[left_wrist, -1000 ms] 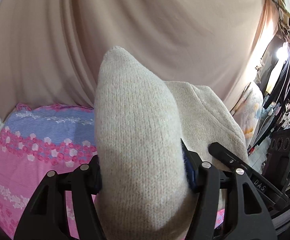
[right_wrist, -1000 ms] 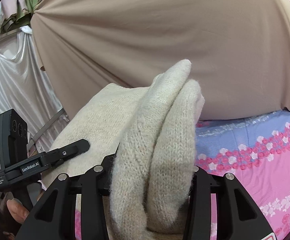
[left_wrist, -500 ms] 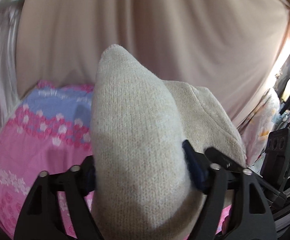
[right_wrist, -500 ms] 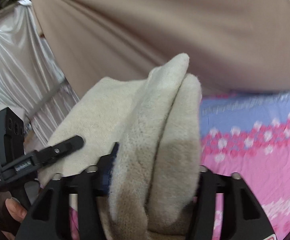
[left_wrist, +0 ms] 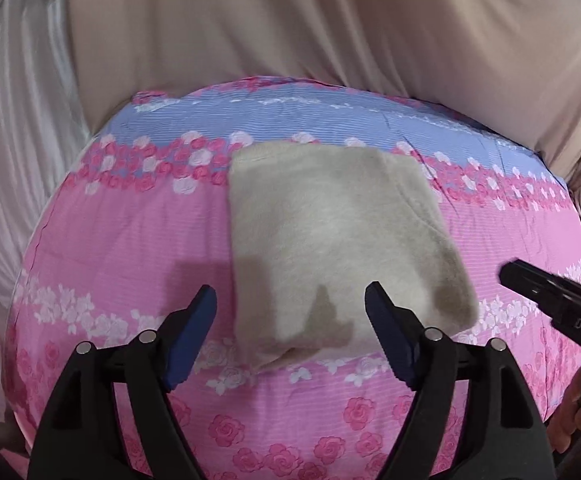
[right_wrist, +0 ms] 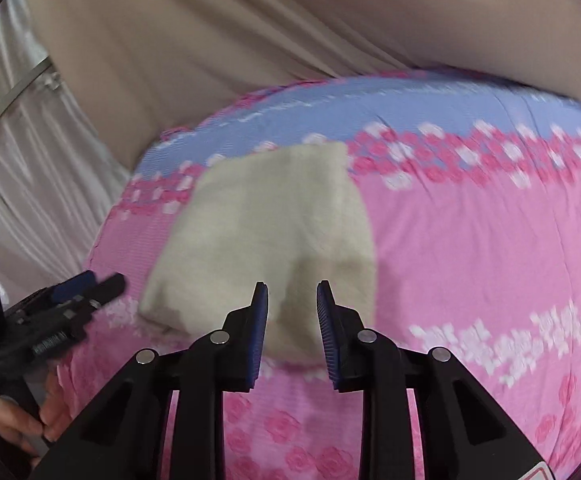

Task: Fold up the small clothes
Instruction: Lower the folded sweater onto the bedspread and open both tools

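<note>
Both claws had the cream knit garment (left_wrist: 330, 236) bunched between their pads a second ago, lifted in front of the beige curtain; now it lies folded flat on the bed and neither claw has hold of it. Nearest me in the left wrist view, my left gripper (left_wrist: 290, 316) stands wide apart, its blue pads to either side of the garment's near edge without pressing on it; its jaws have just closed in a little, with nothing pinched between them. From the right wrist view, my right gripper (right_wrist: 292, 308) shows a narrow gap between its pads, which have just been closing, and I see only the garment's near edge beyond that gap, not in it. Each camera catches the other gripper at the frame's side, with a hand (right_wrist: 22, 420) wrapped around the left one's handle.

Past the fingertips the garment sits as a rough rectangle on the pink floral bedsheet (left_wrist: 102, 240), its far edge reaching the band of roses where the pink gives way to a blue stripe (left_wrist: 290, 116). Behind the bed hangs the beige curtain (left_wrist: 290, 20), with a pale satin drape (left_wrist: 14, 120) off to the left.
</note>
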{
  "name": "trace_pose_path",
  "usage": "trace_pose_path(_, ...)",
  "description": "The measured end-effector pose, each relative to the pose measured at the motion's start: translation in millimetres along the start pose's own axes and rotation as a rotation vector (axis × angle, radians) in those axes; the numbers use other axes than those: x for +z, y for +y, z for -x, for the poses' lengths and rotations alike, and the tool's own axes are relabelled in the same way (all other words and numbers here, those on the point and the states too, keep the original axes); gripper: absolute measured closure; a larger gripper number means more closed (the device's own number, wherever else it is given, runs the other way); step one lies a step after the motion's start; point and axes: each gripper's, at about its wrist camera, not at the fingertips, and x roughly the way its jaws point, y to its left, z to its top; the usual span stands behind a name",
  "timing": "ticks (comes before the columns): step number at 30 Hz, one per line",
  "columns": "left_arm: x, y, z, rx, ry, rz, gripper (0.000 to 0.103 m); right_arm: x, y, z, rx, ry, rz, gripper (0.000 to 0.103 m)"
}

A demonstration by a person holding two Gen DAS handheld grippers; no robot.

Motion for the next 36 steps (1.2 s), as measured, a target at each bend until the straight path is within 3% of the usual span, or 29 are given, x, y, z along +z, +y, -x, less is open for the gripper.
trace_pose_path(5, -7.6, -15.0, -43.5, 0.062, 0.089, -0.067, 0.029, -15.5, -12.9, -84.6, -0.097, 0.228, -0.014, 0.078)
trace_pose_path(8, -20.6, -12.9, -66.5, 0.068, 0.158, -0.060, 0.027, -10.4, -6.4, -71.1, -0.097, 0.196, -0.007, 0.078)
trace_pose_path(12, -29.5, -14.9, -68.5, 0.093, 0.153, -0.069, 0.027, -1.8, 7.6, -41.4, -0.087, 0.112, 0.009, 0.078)
trace_pose_path(17, -32.1, -15.6, -72.7, 0.097, 0.159, -0.072, 0.025, -21.1, 0.1, -90.1, -0.186, 0.251, 0.090, 0.070)
trace_pose_path(22, -37.3, -12.2, -77.6, 0.097, 0.183, -0.067, 0.024, -7.1, 6.4, -53.2, -0.119, 0.156, 0.020, 0.068)
trace_pose_path(24, -40.1, -7.9, -80.0, 0.082, 0.199, -0.039, 0.024, -8.3, 8.8, -51.5, -0.136, 0.146, 0.034, 0.065)
trace_pose_path(26, -42.8, -5.2, -83.7, 0.072, 0.216, -0.021, 0.024, -17.4, 4.8, -75.6, -0.187, 0.208, 0.064, 0.054)
trace_pose_path(28, -46.0, -5.4, -87.8, 0.076, 0.228, -0.025, 0.024, -27.6, -4.0, -99.7, -0.202, 0.291, 0.052, 0.049)
trace_pose_path(30, -47.8, -5.9, -87.8, 0.080, 0.237, -0.033, 0.024, -25.3, -9.6, -83.0, -0.157, 0.241, -0.035, 0.049)
trace_pose_path(33, -48.0, -2.5, -70.8, 0.064, 0.189, -0.012, 0.025, -18.6, -7.3, -44.6, -0.128, 0.141, -0.075, 0.045)
trace_pose_path(35, -46.7, 2.0, -50.1, 0.017, 0.130, 0.029, 0.022, -19.9, -3.7, -19.0, -0.148, 0.068, -0.077, 0.030)
trace_pose_path(36, -45.1, 3.6, -40.1, 0.009, 0.100, 0.044, 0.016, -23.0, -2.1, -8.1, -0.161, 0.028, -0.084, 0.028)
